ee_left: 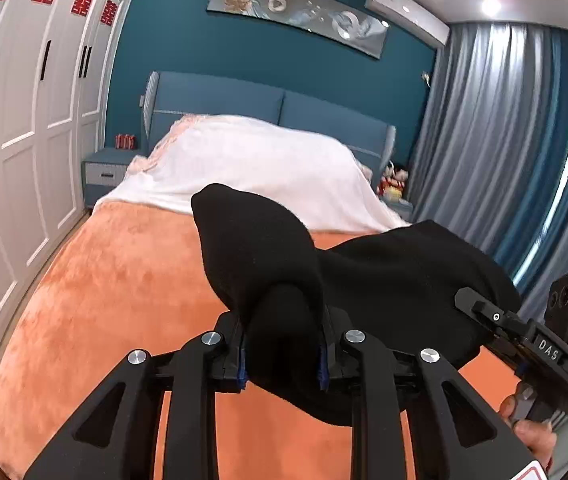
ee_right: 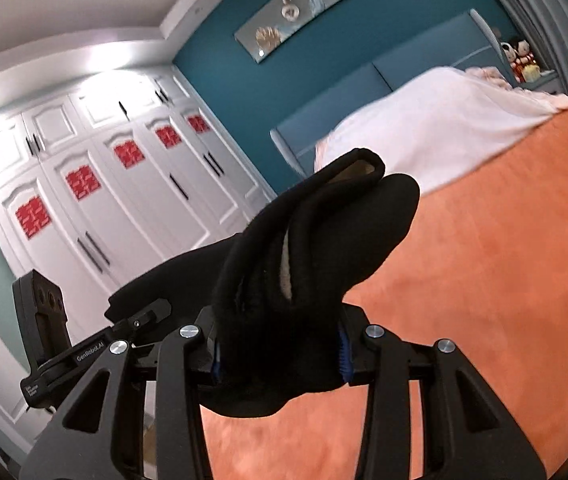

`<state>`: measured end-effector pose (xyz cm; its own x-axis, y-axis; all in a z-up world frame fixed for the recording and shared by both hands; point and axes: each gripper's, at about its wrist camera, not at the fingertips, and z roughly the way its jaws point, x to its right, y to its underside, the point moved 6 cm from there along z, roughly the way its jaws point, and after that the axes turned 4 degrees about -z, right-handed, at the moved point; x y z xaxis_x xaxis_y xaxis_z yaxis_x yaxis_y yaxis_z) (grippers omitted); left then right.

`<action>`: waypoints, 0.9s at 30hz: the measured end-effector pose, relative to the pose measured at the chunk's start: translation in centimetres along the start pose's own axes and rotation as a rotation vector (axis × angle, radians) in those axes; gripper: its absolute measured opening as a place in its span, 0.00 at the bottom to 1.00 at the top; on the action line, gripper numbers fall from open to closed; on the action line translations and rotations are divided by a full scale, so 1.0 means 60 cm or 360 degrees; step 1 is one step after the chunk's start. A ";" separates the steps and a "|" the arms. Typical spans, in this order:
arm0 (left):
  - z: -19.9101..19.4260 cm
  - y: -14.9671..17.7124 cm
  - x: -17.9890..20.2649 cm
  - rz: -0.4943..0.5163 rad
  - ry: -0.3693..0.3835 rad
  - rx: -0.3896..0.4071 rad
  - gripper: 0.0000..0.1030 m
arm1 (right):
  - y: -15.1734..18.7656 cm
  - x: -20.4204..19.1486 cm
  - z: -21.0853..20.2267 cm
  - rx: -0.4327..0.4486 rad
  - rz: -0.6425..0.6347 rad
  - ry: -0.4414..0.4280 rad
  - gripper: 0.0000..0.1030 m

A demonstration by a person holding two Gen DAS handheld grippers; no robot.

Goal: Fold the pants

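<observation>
pants [ee_left: 383, 280]: black, thick, bunched – pale lining | held above orange bed cover [ee_left: 116, 288] | left gripper [ee_left: 282, 354], right gripper [ee_right: 280, 354]: both clamp pants

One pair of black pants [ee_left: 383, 280]; two tools, the left tool [ee_left: 282, 360] at six o'clock and the right tool [ee_left: 479, 312] at four o'clock; one bed [ee_left: 124, 280]; one white blanket [ee_left: 252, 160]; one wall picture [ee_left: 299, 12] at twelve o'clock; five red paper cuts [ee_right: 32, 216] on the wardrobe doors [ee_right: 132, 208] in the right wrist view
</observation>
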<state>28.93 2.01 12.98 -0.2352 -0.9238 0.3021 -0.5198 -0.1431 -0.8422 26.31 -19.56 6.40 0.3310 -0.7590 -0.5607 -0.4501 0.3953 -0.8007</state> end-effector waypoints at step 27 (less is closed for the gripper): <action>0.532 0.378 -0.341 -0.0188 -0.0335 -0.0614 0.75 | 0.337 0.490 0.390 -0.0466 0.0458 0.0379 0.64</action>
<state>48.17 6.34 -26.55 -0.0047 -0.9669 0.2551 -0.8104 -0.1458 -0.5674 46.32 -21.78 -31.21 -0.0258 -0.7510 -0.6598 -0.7220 0.4705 -0.5073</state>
